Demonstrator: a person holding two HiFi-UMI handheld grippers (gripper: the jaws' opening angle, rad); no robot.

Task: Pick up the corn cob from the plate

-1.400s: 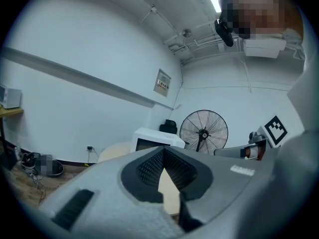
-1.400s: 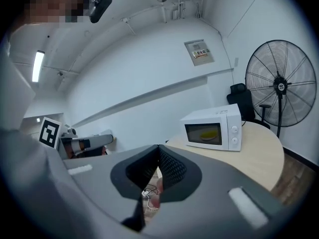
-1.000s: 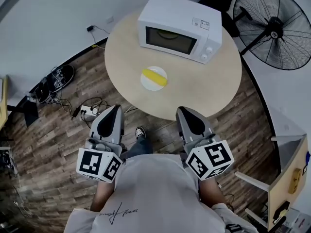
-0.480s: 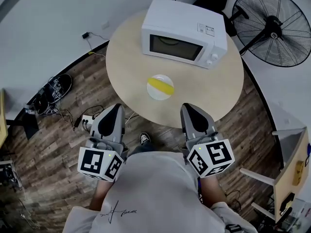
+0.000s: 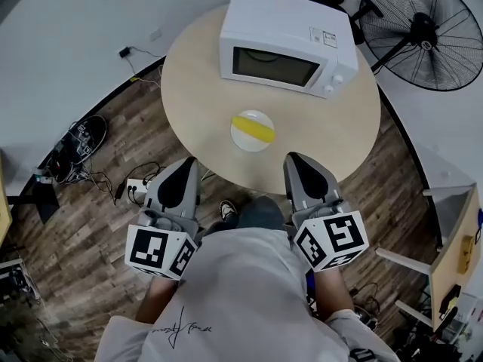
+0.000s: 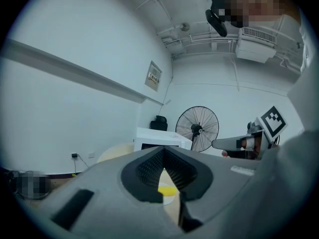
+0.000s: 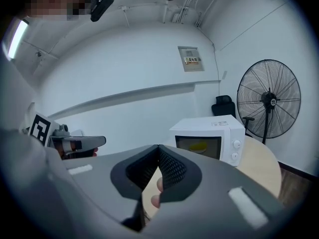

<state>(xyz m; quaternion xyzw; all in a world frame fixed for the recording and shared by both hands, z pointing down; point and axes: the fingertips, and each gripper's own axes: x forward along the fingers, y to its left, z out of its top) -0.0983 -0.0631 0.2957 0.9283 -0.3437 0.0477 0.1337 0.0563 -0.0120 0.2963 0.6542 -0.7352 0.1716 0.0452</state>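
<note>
A yellow corn cob (image 5: 253, 127) lies across a white plate (image 5: 243, 136) on the round wooden table (image 5: 196, 74), in front of the microwave. Both grippers are held at the table's near edge, short of the plate. My left gripper (image 5: 189, 161) is to the plate's lower left and my right gripper (image 5: 293, 157) to its lower right. Each has its jaws together with nothing held. In the left gripper view the corn cob (image 6: 167, 189) shows below the shut left gripper (image 6: 163, 149). In the right gripper view the right gripper (image 7: 158, 147) points towards the microwave.
A white microwave (image 5: 287, 42) stands at the table's far side, with a yellow shape behind its window (image 7: 199, 146). A standing fan (image 5: 419, 32) is at the back right. Cables and a power strip (image 5: 136, 191) lie on the wooden floor at the left.
Both grippers have moved forward to the table's near edge. The plate with the corn cob now lies closer to them.
</note>
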